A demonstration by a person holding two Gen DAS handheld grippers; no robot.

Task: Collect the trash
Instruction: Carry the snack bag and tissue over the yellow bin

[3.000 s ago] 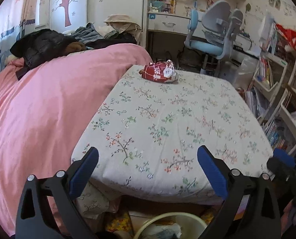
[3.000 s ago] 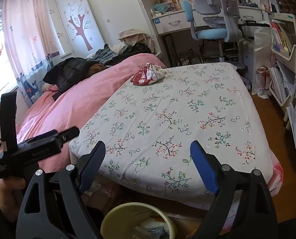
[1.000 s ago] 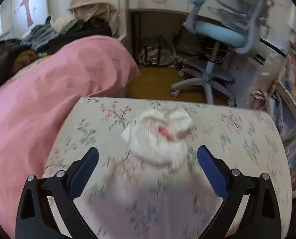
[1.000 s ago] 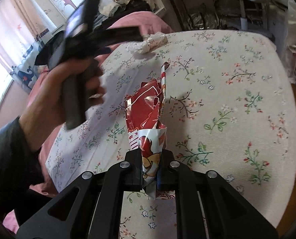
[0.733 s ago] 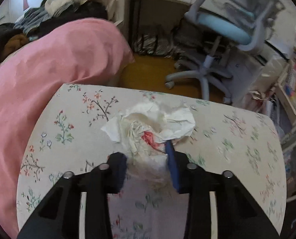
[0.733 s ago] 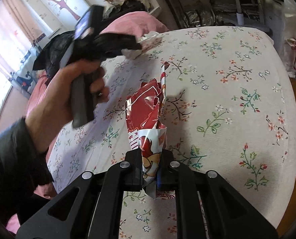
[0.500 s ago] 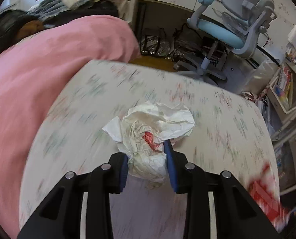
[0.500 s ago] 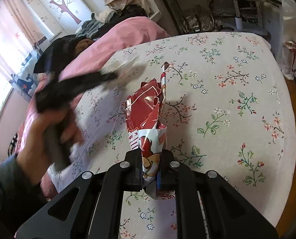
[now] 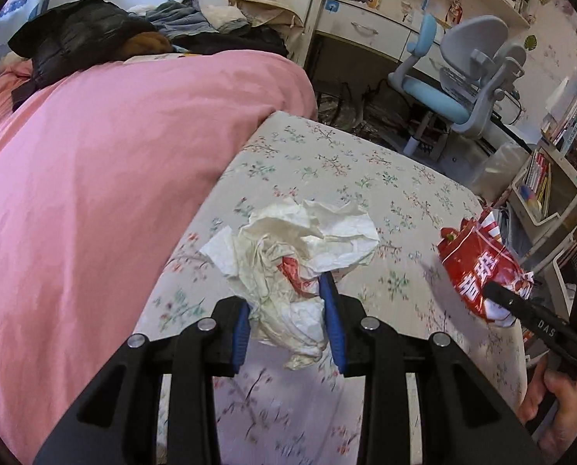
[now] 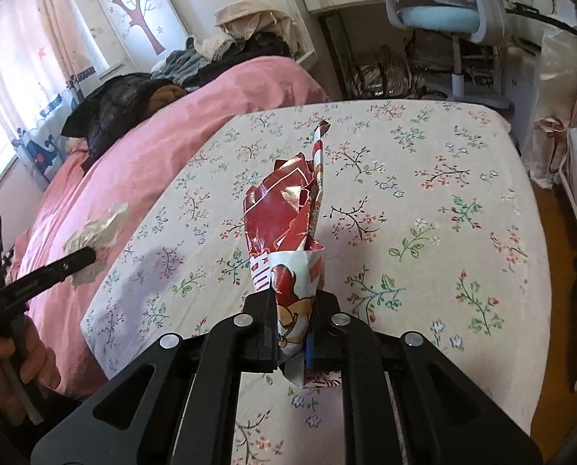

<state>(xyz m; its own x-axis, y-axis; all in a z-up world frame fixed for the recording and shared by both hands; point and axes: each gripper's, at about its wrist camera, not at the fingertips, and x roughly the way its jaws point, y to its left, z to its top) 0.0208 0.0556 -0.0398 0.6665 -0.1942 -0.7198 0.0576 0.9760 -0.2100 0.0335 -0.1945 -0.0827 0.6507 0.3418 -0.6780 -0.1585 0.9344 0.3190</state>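
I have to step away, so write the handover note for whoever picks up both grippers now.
Left gripper: shut on the crumpled white paper, lifted clear of the floral sheet.
Right gripper: shut on the red snack wrapper, also held above the sheet.
Done: both pieces of trash picked up; no other trash shows on the sheet.
Left: carry both to a bin and release them. No bin is in view right now, so find it first.

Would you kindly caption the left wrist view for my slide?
Left gripper clamps crumpled white paper above the floral bedsheet.
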